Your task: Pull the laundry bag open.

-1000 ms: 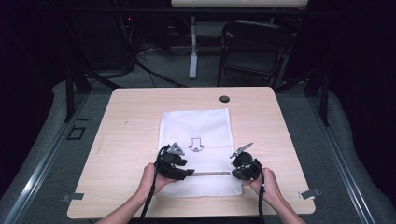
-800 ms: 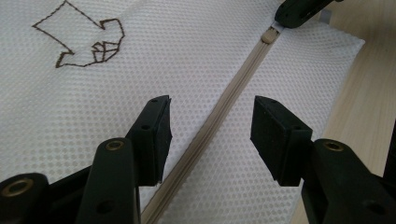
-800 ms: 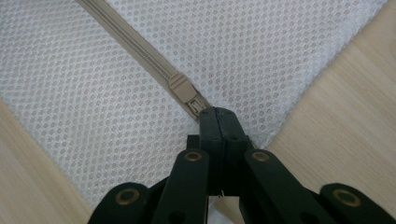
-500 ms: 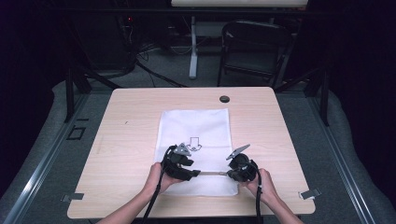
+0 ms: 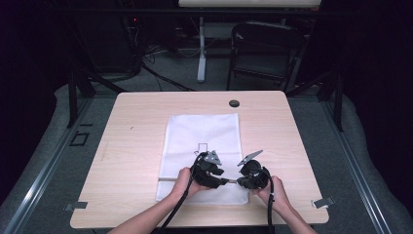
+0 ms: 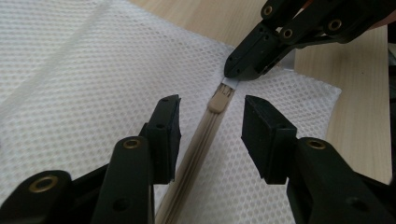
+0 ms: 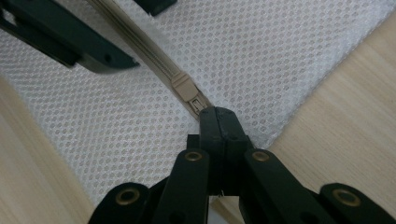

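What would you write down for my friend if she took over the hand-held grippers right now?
Right hand-held gripper: shut on the zipper pull near the mesh bag's near right corner.
Left hand-held gripper: open, jaws astride the beige zipper just behind the slider, not pressing it. They have just been closing.
Bag: lies flat on the wooden table, zipper running along its near end.
Done: pull gripped, left jaws lined up over the zipper.
Left: probably close the left jaws on the zipper to steady it, then draw the pull along.
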